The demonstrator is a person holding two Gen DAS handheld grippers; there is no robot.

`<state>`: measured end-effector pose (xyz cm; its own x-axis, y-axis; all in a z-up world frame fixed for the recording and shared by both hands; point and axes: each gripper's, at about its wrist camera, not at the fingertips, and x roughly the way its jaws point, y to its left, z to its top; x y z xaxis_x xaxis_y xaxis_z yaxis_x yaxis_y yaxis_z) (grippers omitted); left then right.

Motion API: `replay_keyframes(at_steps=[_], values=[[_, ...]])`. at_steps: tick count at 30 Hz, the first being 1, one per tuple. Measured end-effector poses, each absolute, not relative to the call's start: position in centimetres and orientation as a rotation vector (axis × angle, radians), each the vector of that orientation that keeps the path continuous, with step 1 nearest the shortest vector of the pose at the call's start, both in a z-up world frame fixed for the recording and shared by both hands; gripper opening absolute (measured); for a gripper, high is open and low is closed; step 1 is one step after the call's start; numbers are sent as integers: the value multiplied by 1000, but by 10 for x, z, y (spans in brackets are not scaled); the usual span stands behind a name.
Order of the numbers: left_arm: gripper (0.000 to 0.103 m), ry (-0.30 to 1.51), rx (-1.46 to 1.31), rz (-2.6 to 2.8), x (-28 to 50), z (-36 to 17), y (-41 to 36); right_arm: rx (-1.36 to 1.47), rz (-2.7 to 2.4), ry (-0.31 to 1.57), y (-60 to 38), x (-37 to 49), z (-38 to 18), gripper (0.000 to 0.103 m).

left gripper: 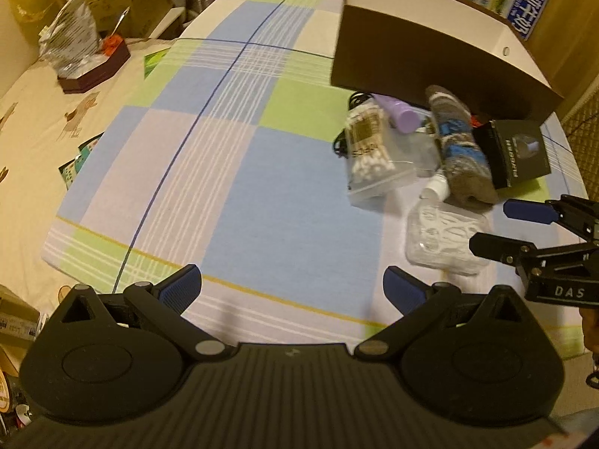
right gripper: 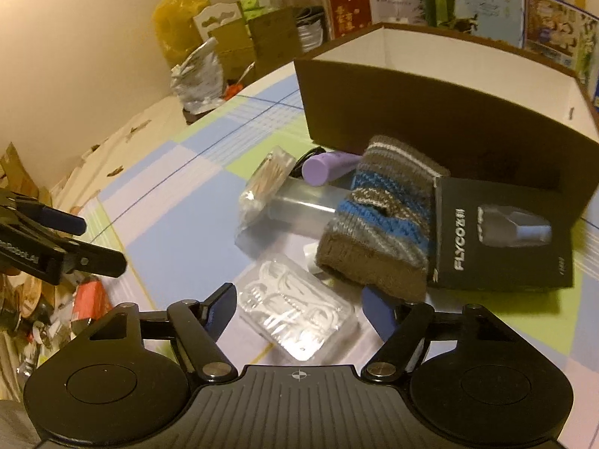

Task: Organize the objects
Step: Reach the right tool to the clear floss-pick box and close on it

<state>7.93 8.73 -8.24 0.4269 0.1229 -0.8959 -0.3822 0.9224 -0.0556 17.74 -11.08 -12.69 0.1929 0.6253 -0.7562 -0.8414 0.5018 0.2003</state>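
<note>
A clear box of floss picks (right gripper: 295, 299) lies on the checked cloth, between the spread fingers of my right gripper (right gripper: 299, 309), which is open. Beyond it lie a knitted striped sock (right gripper: 382, 217), a black FLYCO box (right gripper: 501, 235), a purple bottle (right gripper: 325, 166) and a clear pack of cotton swabs (right gripper: 265, 183). Behind them stands an open brown cardboard box (right gripper: 430, 112). My left gripper (left gripper: 292, 286) hovers open over bare cloth, left of the floss box (left gripper: 445, 235) and swab pack (left gripper: 368, 149). The right gripper (left gripper: 501, 228) shows at that view's right edge.
A foil bag on a dark tray (left gripper: 75, 48) sits at the table's far left. Cartons and a yellow bag (right gripper: 179, 18) line the back wall. Picture books (right gripper: 554, 33) stand behind the brown box. A small white bottle (left gripper: 438, 187) lies by the sock. Clutter lies below the table's left edge.
</note>
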Motion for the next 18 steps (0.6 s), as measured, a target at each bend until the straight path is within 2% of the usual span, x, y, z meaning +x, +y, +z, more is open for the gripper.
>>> replay_keyframes(at_steps=[8, 18], values=[[102, 1107, -287, 349, 76, -88, 96, -317, 1081, 962, -98, 189, -149, 72], [102, 1115, -297, 373, 74, -92, 104, -421, 1122, 953, -94, 164, -141, 72]])
